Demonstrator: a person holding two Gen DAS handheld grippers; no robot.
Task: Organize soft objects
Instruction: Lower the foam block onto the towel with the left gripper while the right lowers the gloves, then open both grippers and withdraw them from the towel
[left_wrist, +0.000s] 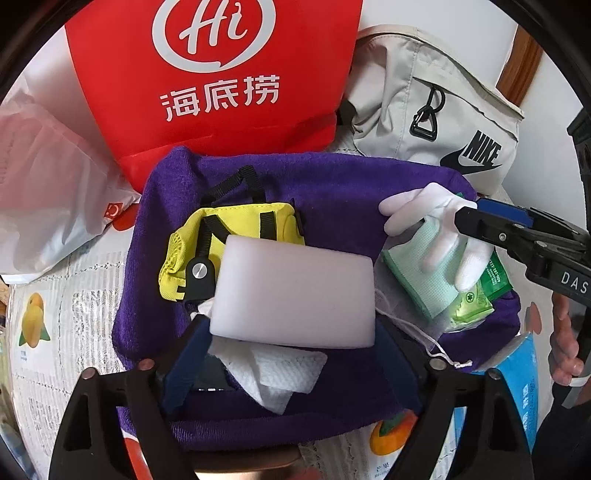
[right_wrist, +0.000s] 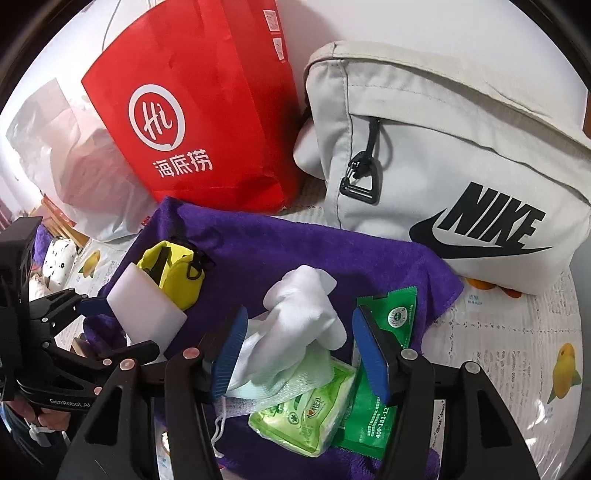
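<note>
A purple towel (left_wrist: 332, 177) (right_wrist: 280, 243) lies spread on the table with soft things on it. My left gripper (left_wrist: 295, 332) is shut on a white sponge block (left_wrist: 295, 291) (right_wrist: 144, 299) and holds it above a white paper tissue (left_wrist: 280, 373). A yellow pouch (left_wrist: 236, 225) (right_wrist: 177, 273) lies just behind the sponge. My right gripper (right_wrist: 299, 354) (left_wrist: 469, 214) is open, its blue pads either side of a white glove (right_wrist: 306, 306) (left_wrist: 436, 218). The glove lies on a mint cloth (left_wrist: 424, 273) and green wipe packs (right_wrist: 310, 406) (left_wrist: 476, 302).
A red paper bag (left_wrist: 207, 74) (right_wrist: 207, 122) and a grey Nike bag (left_wrist: 443, 122) (right_wrist: 461, 170) stand behind the towel. A white plastic bag (left_wrist: 48, 192) lies at the left. A blue tissue pack (left_wrist: 517, 380) sits at the right. The tablecloth (right_wrist: 517, 350) has fruit prints.
</note>
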